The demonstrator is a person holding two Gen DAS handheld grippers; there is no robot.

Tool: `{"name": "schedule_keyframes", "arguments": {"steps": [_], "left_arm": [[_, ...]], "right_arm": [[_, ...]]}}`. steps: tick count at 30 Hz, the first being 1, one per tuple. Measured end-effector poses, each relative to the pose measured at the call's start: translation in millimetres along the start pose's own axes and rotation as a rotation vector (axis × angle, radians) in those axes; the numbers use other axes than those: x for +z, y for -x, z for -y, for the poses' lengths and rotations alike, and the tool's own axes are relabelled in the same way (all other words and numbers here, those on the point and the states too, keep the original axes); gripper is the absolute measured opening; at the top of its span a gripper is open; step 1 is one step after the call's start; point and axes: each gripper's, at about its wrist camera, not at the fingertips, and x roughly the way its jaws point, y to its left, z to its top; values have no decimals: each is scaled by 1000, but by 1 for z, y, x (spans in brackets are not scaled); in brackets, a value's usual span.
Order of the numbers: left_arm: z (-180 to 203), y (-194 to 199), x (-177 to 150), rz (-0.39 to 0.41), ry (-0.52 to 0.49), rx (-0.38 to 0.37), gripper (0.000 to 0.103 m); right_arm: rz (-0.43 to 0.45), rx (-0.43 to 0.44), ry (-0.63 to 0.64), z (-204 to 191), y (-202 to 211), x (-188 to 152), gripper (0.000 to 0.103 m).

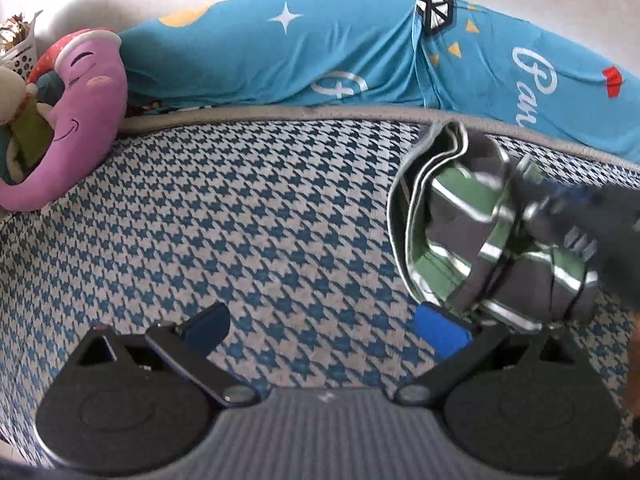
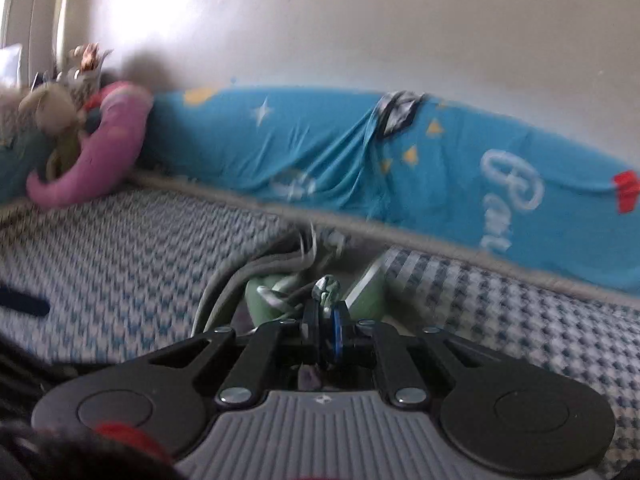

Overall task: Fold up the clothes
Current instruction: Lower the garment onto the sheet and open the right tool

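A folded garment point(image 1: 480, 220) in grey, green and white stripes hangs just above the houndstooth mattress point(image 1: 240, 220), at the right of the left wrist view. My right gripper point(image 2: 326, 320) is shut on a bunched bit of that garment point(image 2: 280, 292), and its blurred body shows over the cloth in the left wrist view. My left gripper point(image 1: 324, 328) stands open low over the mattress, left of the garment, with nothing between its blue pads. Its right pad point(image 1: 440, 330) sits close to the garment's lower edge.
A rolled blue quilt point(image 1: 320, 52) with stars and white lettering lies along the wall behind the mattress. A pink plush toy point(image 1: 80, 120) and other soft toys point(image 1: 16, 112) crowd the far left corner. The wall point(image 2: 360, 20) is close behind.
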Motion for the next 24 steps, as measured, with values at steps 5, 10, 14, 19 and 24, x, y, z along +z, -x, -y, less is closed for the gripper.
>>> {"name": "schedule_keyframes", "arguments": {"steps": [5,10,14,19,24], "left_arm": [[0,1,2,6,9,12,103],[-4,3,2,11,15,19,103],[-5,7,3,22,7,28,103],[-3,10,2,29,-2,42,103],[-3,13,-2,31,-19,49,103]], "right_arm": [[38,25,-34,2,9,7,22],[72,44,-80,5,33,16,60],[73,44,-89,1,52,17,60],[14,14,-119,-2,63,12,60],[-62,4,-168,-2,65,3,60]]}}
